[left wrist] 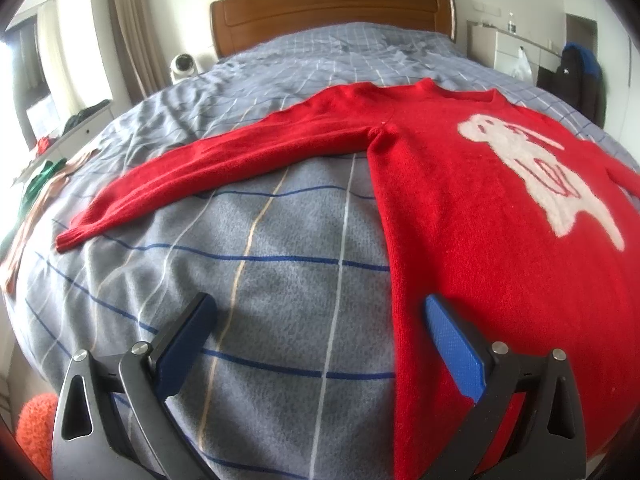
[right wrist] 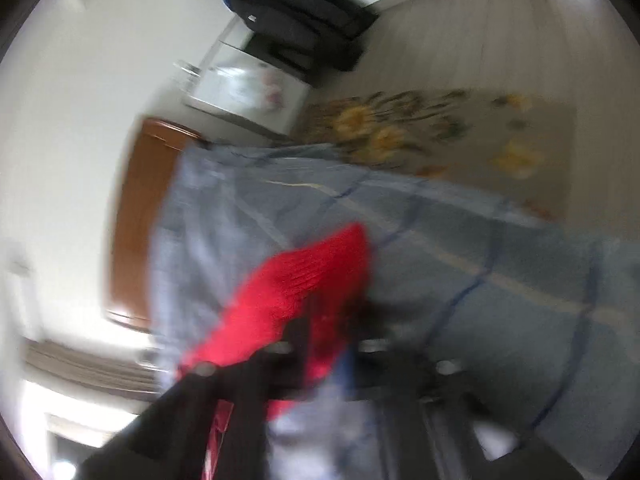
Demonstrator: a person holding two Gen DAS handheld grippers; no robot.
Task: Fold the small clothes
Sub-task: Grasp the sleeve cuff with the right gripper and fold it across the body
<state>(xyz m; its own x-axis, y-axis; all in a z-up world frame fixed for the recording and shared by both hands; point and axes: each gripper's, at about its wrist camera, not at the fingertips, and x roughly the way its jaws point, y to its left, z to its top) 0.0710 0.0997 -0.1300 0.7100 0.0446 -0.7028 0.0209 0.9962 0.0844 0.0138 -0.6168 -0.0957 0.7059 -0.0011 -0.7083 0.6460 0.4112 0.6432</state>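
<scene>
A red sweater (left wrist: 460, 200) with a white animal design lies flat on the grey checked bed cover (left wrist: 260, 260), its one sleeve (left wrist: 200, 172) stretched out to the left. My left gripper (left wrist: 318, 304) is open just above the cover, and its right finger (left wrist: 452, 344) is over the sweater's side edge near the hem. The right wrist view is blurred and rolled sideways. There my right gripper (right wrist: 324, 344) is shut on the ribbed cuff of the other red sleeve (right wrist: 304, 276), which sticks out past the fingers above the bed cover (right wrist: 460, 280).
A wooden headboard (left wrist: 332, 8) stands at the far end. Green and orange clothes (left wrist: 40, 184) lie along the bed's left edge. A white cabinet (left wrist: 516, 48) and a dark jacket (left wrist: 580, 76) are at the right. A floral rug (right wrist: 440, 132) covers the floor beside the bed.
</scene>
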